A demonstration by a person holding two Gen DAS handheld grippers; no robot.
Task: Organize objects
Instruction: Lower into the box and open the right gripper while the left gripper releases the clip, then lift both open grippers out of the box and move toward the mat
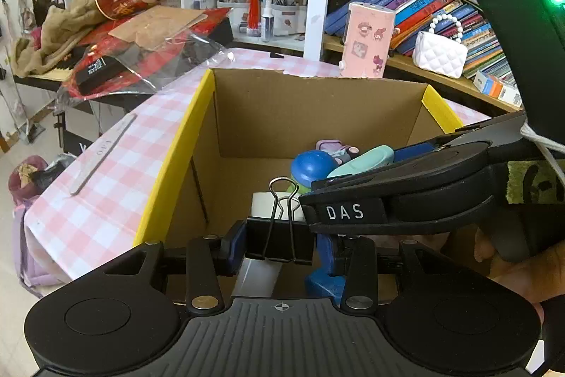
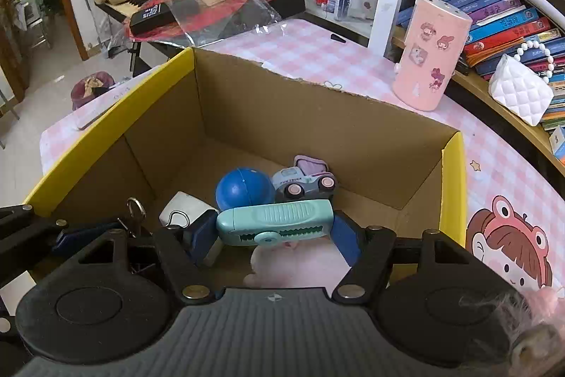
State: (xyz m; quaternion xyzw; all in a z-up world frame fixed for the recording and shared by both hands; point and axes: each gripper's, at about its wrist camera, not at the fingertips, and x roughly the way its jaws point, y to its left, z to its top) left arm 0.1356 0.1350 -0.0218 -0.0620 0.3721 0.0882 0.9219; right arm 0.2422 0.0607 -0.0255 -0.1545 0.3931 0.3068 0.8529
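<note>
Two tongs over the cardboard box [image 2: 247, 115], each carrying one item.

My left tongs [image 1: 279, 244] are clamped on a black binder clip [image 1: 279, 241]: stiff and light, best pinched across its flat body, since the wire loops swing. My right tongs [image 2: 275, 228] grip a mint plastic stapler-like tool [image 2: 275, 223] lengthwise; smooth and rigid, likely to slip. Both hang above the box's near end.

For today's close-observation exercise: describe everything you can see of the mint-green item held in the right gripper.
The mint-green item is a long, rounded plastic case with a ribbed top, a zigzag toothed seam along its side and a round blue-centred button. It lies level, crosswise between the blue pads of the right gripper, which is shut on it, above the open cardboard box, in front of the blue ball.
</note>
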